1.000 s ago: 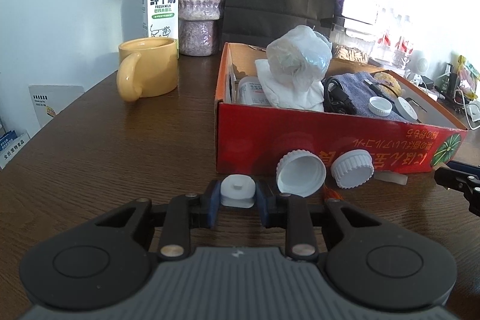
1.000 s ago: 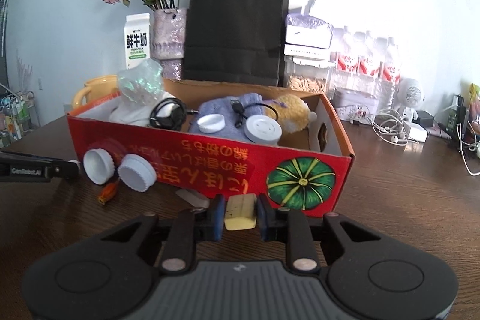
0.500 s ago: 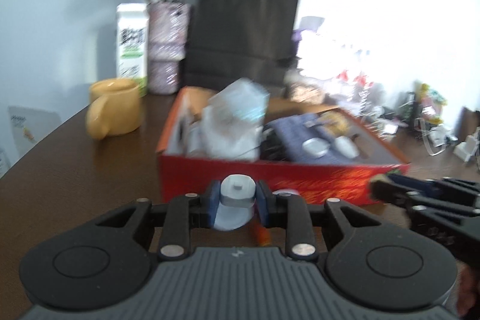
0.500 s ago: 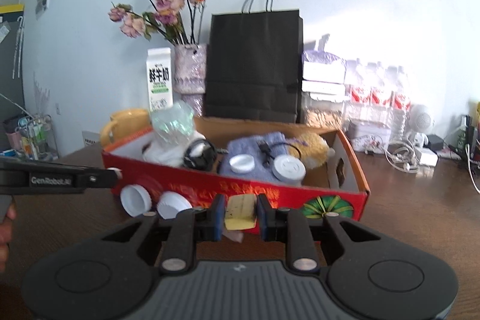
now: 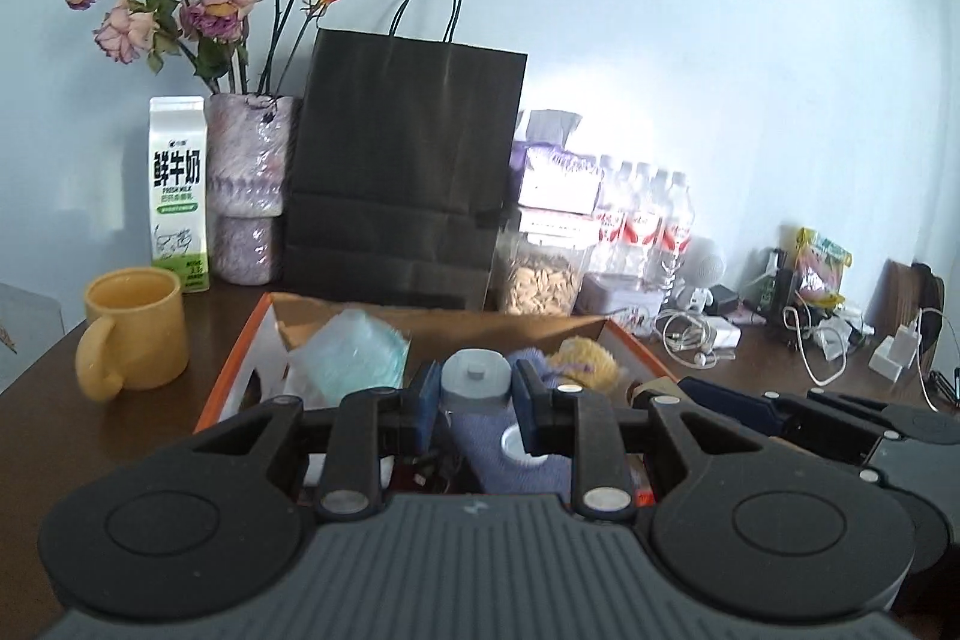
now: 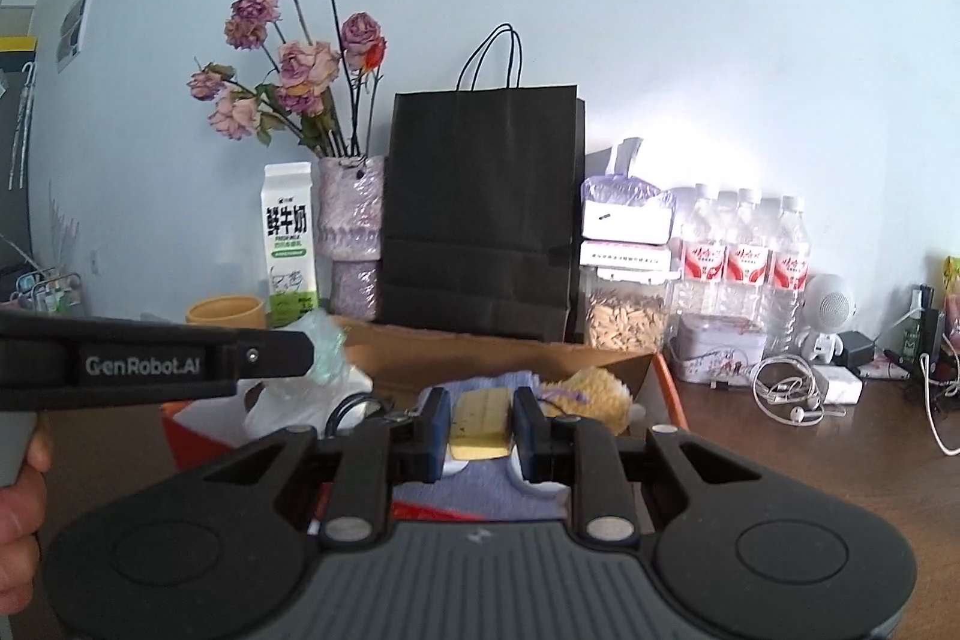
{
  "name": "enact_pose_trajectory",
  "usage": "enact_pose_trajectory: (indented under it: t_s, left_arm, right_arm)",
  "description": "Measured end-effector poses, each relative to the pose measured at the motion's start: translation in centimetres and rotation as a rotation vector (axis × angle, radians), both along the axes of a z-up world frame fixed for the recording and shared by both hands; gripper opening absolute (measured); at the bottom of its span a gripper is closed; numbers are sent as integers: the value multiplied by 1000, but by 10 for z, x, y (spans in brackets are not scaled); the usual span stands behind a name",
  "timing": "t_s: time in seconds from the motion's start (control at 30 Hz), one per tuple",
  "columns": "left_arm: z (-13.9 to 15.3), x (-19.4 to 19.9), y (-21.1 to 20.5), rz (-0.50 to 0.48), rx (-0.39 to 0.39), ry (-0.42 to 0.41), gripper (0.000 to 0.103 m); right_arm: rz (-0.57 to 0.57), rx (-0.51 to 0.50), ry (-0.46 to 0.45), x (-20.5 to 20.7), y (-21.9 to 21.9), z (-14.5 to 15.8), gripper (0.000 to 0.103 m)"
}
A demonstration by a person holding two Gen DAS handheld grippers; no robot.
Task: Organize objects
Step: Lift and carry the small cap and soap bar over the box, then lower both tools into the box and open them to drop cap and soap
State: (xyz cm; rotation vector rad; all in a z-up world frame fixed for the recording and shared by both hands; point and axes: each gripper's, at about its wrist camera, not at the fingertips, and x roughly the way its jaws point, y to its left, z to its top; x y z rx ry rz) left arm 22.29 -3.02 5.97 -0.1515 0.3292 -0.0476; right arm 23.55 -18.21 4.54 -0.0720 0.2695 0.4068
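Left gripper: low centre of the left wrist view, clenched on a small grey-white cap pinched between its blue pads, held above the box.
Right gripper: low centre of the right wrist view, clamped on a pale yellow block that sits squarely between the pads, above the box's near side.
Cardboard box: orange-red outside, brown inside, middle of the frame on the dark wooden table; it holds a crumpled clear plastic bag, a purple cloth, a fuzzy yellow item and a white lid lying on the cloth.
Yellow mug: left of the box, handle turned toward the camera.
Milk carton: upper left, upright beside a vase of dried roses.
Black paper bag: upright behind the box, centre.
Water bottles: right of the bag, against the wall.
Person's hand: left edge of the right wrist view, on the other gripper's handle.
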Motion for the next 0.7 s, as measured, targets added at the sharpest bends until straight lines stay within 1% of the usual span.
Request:
enact_pose_trajectory:
  t_s: [0.13, 0.33, 0.5, 0.63, 0.67, 0.7]
  left_arm:
    - [1, 24, 1, 22, -33, 5, 26]
    - [-5, 52, -2, 33, -13, 21, 26]
    - [-11, 70, -5, 17, 3, 36, 26]
    - [-15, 76, -4, 13, 7, 48, 27]
    - [-16, 76, -3, 17, 7, 51, 30]
    - [-16, 76, -1, 19, 6, 53, 40]
  right_arm:
    - [-18, 14, -13, 20, 0, 0, 21]
    - [-35, 27, 19, 54, -2, -9, 21]
    - [-42, 23, 39, 67, -6, -16, 21]
    - [-43, 10, 71, 74, -7, -23, 22]
    - [-47, 10, 82, 76, -8, -25, 22]
    - [-50, 14, 91, 77, -10, -26, 23]
